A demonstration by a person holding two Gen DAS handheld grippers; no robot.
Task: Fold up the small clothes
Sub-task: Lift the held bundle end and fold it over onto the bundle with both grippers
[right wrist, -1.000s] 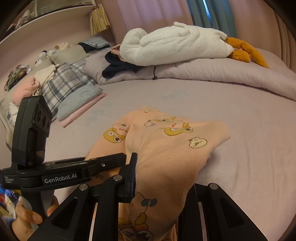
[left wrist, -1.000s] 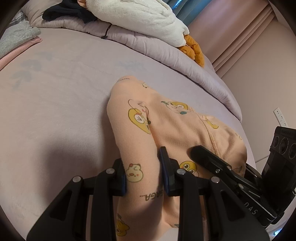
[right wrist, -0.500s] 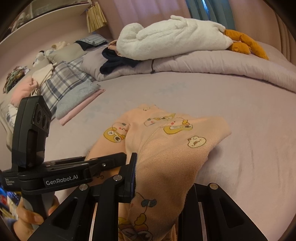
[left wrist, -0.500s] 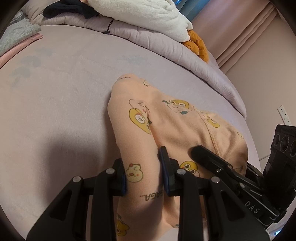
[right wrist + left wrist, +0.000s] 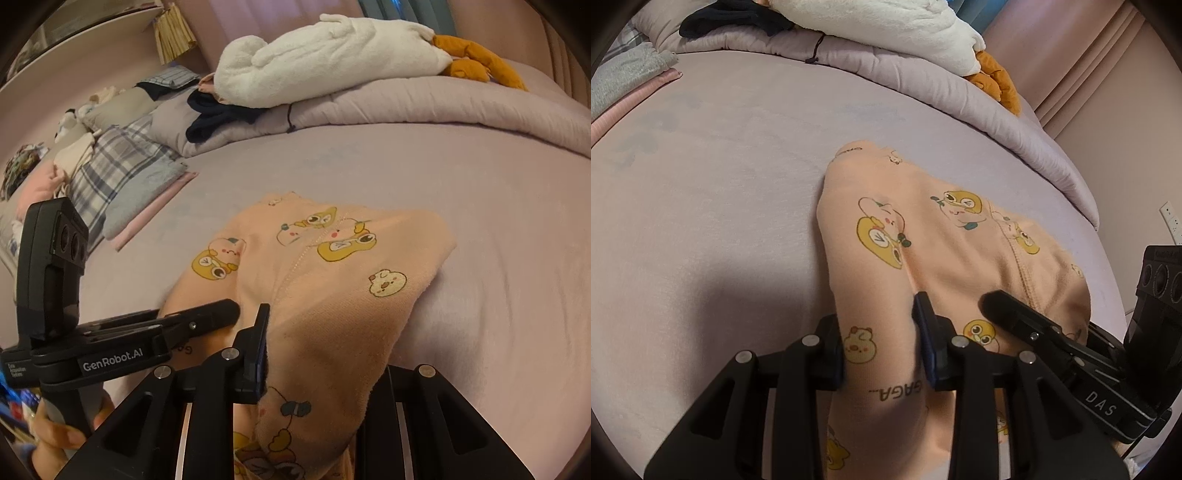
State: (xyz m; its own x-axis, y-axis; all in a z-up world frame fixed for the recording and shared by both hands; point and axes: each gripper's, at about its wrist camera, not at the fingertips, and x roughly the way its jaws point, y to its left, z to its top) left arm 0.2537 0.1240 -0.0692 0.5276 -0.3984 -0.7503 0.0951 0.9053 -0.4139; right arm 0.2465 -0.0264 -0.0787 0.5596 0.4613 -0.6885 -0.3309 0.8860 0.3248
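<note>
A small peach garment (image 5: 923, 229) printed with yellow cartoon animals lies folded on the lilac bed sheet (image 5: 720, 184). Its near edge is lifted off the bed. My left gripper (image 5: 881, 343) has a fold of that edge between its fingers; the jaws are opening, and the cloth still fills the gap against both pads. Beside it on the right, my right gripper (image 5: 317, 362) is shut on the garment (image 5: 332, 266), its right finger buried under the fabric. In the right wrist view the left gripper (image 5: 199, 317) reaches in from the left, held by a person's hand.
A rolled lilac duvet (image 5: 443, 107) runs along the far side with a white plush toy (image 5: 332, 55) and a dark garment (image 5: 214, 114) on it. Folded plaid, grey and pink clothes (image 5: 129, 184) are stacked at the far left. A wall socket (image 5: 1171, 218) is on the right.
The left gripper's fingers stand slightly further apart around the cloth. Both hands and the garment have hardly moved.
</note>
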